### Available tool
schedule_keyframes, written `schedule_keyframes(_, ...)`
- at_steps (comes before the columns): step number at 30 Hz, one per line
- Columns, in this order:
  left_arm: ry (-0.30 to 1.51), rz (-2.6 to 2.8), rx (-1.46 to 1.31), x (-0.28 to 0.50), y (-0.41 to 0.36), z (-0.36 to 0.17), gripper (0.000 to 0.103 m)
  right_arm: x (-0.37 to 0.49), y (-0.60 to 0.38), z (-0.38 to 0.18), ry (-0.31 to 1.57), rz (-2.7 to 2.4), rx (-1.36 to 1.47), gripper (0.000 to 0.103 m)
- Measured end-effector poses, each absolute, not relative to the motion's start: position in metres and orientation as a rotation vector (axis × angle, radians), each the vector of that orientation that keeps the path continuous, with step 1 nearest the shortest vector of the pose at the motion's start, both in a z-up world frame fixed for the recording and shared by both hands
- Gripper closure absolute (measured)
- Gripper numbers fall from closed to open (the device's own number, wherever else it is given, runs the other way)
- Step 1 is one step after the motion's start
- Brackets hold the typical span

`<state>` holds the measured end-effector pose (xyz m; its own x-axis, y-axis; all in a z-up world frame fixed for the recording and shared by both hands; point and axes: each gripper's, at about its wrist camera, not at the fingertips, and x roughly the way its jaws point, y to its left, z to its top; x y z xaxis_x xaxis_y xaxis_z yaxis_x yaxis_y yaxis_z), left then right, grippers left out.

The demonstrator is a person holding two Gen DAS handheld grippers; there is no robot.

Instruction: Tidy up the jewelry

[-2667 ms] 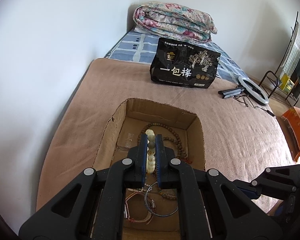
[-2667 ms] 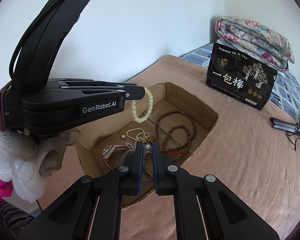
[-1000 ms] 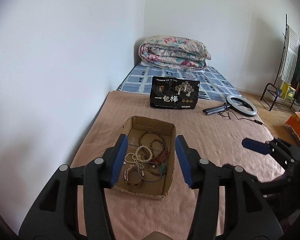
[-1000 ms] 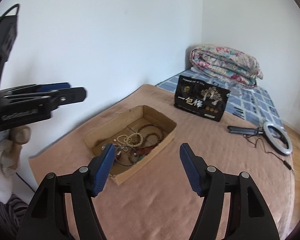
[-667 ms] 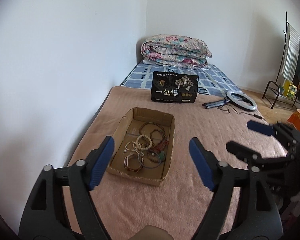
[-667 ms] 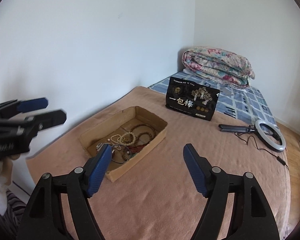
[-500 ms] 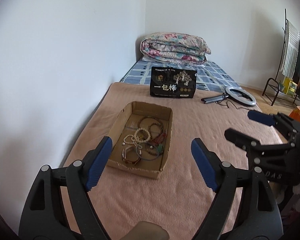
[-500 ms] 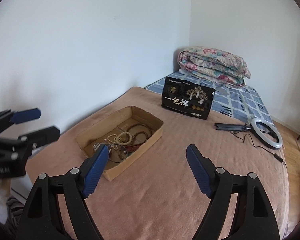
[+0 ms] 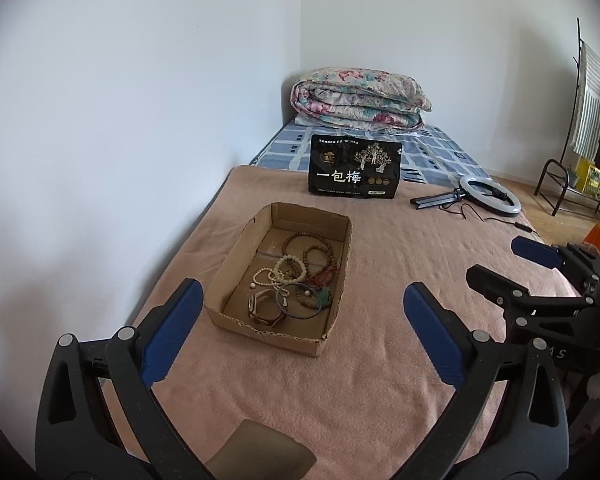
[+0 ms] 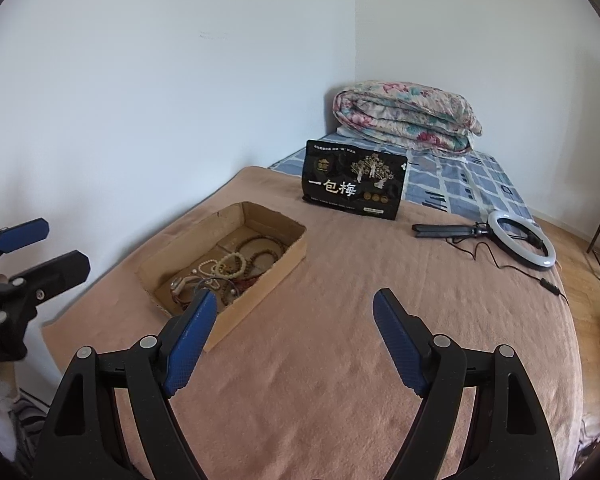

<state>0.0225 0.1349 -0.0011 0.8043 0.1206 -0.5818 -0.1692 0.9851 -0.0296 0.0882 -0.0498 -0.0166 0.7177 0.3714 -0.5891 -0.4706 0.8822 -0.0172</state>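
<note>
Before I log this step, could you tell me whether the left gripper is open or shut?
Open: the left gripper has its blue pads spread wide, holding nothing.

"一包梅" on black bag (image 9: 355,168)

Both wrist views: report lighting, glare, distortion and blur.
Left wrist view: soft even daylight, no glare; fisheye bends the wall corner and darkens the frame corners; cardboard box sharp. Right wrist view: same soft light, faint shadows on the blanket; ring light unlit; edges curve, nothing blurred.

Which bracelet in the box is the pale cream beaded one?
The cream bead bracelet mid cardboard box; the brown bead strands behind it are darker.
</note>
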Motion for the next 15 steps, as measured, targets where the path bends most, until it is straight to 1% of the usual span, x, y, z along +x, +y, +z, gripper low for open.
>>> schedule_keyframes(15, 0.623, 0.154, -0.058, 0.0232, 0.1288, -0.0005, 0.001, 0.0893, -0.0529, -0.0202, 0.626, 0.426, -0.190, 0.022)
